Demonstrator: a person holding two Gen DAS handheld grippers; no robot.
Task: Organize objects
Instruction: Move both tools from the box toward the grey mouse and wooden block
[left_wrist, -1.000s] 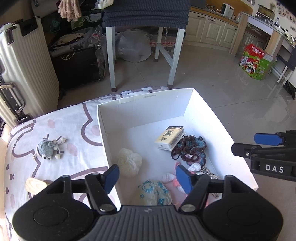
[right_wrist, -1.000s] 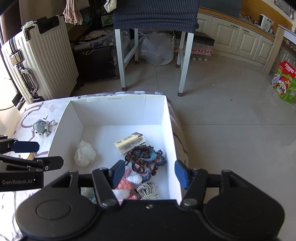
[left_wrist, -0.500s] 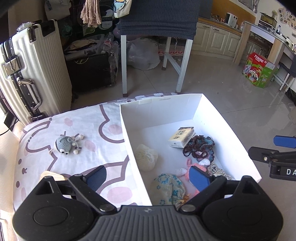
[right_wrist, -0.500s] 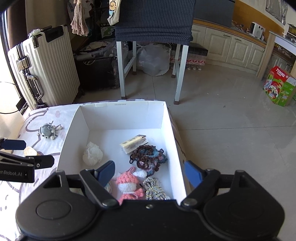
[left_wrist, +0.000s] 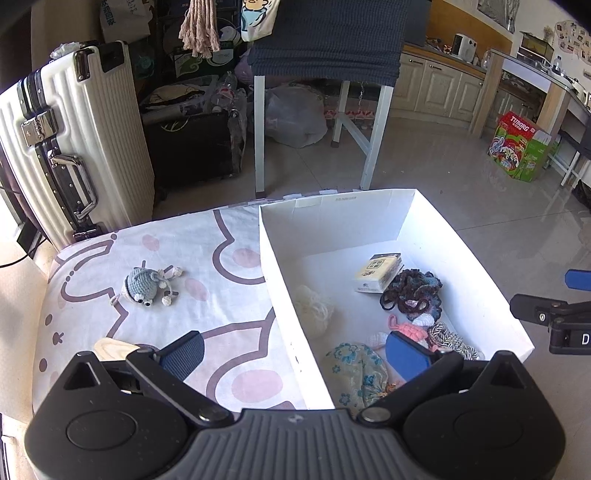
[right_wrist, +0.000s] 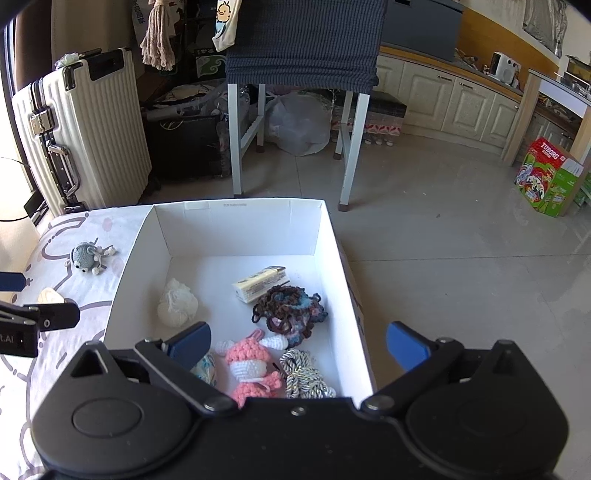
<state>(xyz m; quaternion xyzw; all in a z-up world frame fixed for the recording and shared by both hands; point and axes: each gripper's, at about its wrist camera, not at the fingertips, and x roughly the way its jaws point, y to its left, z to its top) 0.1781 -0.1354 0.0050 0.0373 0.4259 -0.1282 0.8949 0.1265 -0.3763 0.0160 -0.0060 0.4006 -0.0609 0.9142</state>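
Against the earlier frames: both views drawn back, more of the patterned cloth (left_wrist: 229, 314) showing at left; left gripper (left_wrist: 293, 352) and right gripper (right_wrist: 299, 345) just opened wide, released, nothing between the pads; white box (left_wrist: 332, 206) and its contents lying as before.

Left to right in the left wrist view: cream suitcase (left_wrist: 74, 147) at upper left; grey crochet toy (left_wrist: 146, 284) on the cloth at centre left, outside the box; wooden piece (left_wrist: 112, 349) at lower left; inside the box a white yarn ball (left_wrist: 314, 310), floral pouch (left_wrist: 356, 373), small carton (left_wrist: 378, 273) with print too small to read, dark scrunchie (left_wrist: 413, 291); pink crochet doll (right_wrist: 251, 363) and twisted cord (right_wrist: 303, 374) at lower centre of the right wrist view.

Writing: "TUBORG" on the green carton (left_wrist: 521, 147) at upper right; "D" on the right gripper's body at the right edge; ".AI" on the left gripper's body at the left edge of the right wrist view.
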